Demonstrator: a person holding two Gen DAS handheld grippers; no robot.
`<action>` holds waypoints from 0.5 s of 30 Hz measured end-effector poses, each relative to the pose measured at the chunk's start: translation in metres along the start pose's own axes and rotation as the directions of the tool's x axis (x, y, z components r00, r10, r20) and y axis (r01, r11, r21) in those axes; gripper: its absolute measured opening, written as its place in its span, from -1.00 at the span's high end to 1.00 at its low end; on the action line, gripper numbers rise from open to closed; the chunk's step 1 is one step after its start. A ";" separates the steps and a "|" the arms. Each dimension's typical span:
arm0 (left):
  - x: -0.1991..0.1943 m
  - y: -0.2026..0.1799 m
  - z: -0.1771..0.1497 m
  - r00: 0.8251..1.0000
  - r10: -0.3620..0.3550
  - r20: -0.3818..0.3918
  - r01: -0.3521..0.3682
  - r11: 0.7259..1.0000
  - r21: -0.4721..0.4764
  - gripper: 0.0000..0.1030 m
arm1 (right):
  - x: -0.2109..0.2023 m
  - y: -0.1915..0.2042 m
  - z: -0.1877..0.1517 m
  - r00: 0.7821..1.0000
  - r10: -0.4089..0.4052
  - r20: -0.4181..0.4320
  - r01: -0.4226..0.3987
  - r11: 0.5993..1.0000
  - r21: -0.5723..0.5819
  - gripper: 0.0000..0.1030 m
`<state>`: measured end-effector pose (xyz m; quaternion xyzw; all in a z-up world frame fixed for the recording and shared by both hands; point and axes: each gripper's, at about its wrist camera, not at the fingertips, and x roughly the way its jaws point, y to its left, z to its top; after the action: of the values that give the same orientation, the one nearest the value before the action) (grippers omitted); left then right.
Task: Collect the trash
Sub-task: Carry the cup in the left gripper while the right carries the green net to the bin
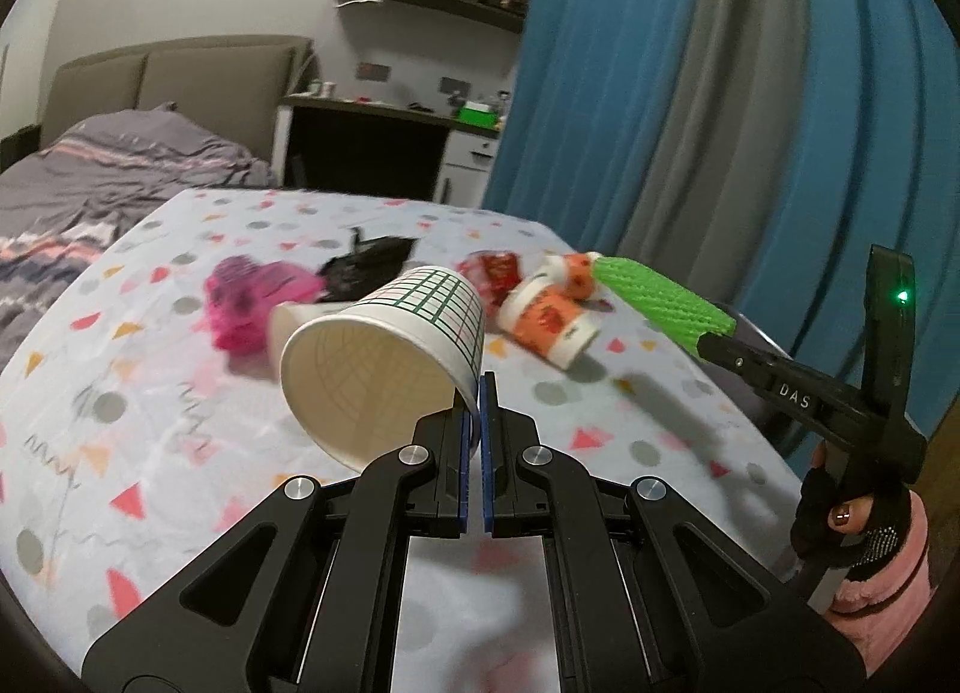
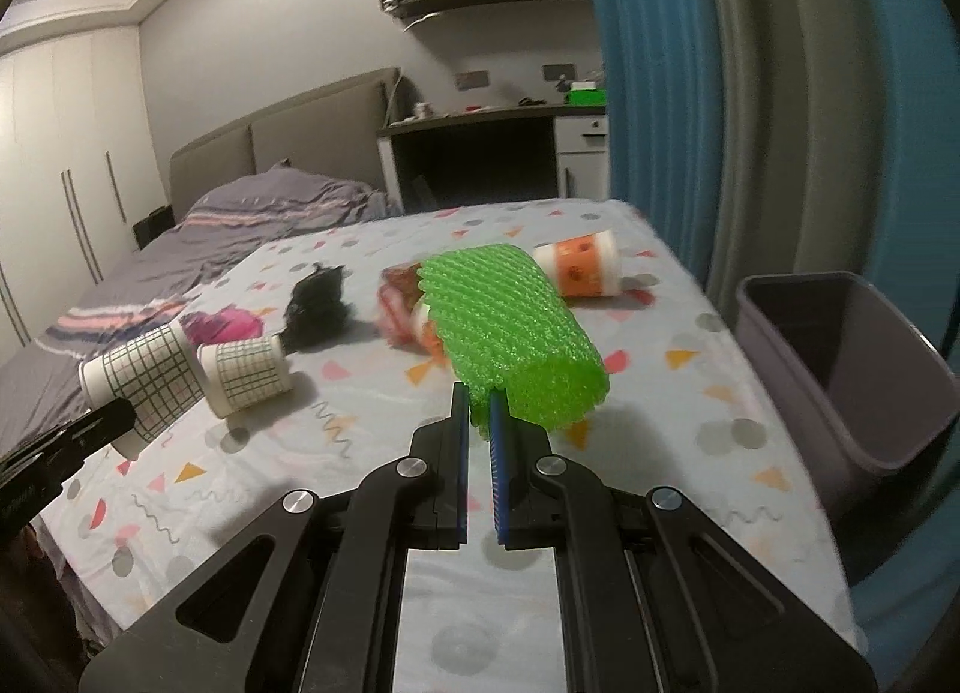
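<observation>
On the bench (image 2: 690, 393), covered in a triangle-and-dot print cloth: your left tool (image 1: 480, 393) is clamped on the thin rim of a grid-print paper cup (image 1: 390, 357), tilted with its mouth toward you. Your right tool (image 2: 478, 408) pinches the edge of a green foam net sleeve (image 2: 510, 327), ribbed and tubular. Far side: a second grid cup (image 2: 246, 372) lying on its side, orange-banded cups (image 1: 549, 321), pink crumple (image 1: 246, 303), black crumple (image 2: 318, 303). Smooth grey bin (image 2: 852, 369) at right edge.
</observation>
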<state>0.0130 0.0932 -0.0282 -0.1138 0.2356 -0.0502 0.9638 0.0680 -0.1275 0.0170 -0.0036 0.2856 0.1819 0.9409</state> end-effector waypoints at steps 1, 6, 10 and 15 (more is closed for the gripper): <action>0.003 -0.006 0.002 1.000 -0.011 0.000 0.011 1.000 0.011 0.96 | -0.003 -0.004 0.001 1.000 -0.007 0.006 0.007 1.000 0.005 0.86; 0.021 -0.041 0.012 0.997 -0.071 -0.003 0.072 0.995 0.062 0.96 | -0.019 -0.032 0.004 0.998 -0.053 0.045 0.052 0.998 0.039 0.86; 0.039 -0.068 0.020 0.992 -0.122 -0.016 0.123 0.988 0.098 0.96 | -0.030 -0.054 0.005 0.992 -0.100 0.072 0.096 0.993 0.062 0.86; 0.066 -0.107 0.030 0.985 -0.169 -0.037 0.172 0.974 0.145 0.96 | -0.042 -0.085 0.006 0.983 -0.163 0.088 0.154 0.983 0.099 0.86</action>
<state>0.0805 -0.0140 -0.0055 -0.0612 0.2322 -0.1515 0.9588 0.0686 -0.2206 0.0362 0.0256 0.2472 0.0931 0.9642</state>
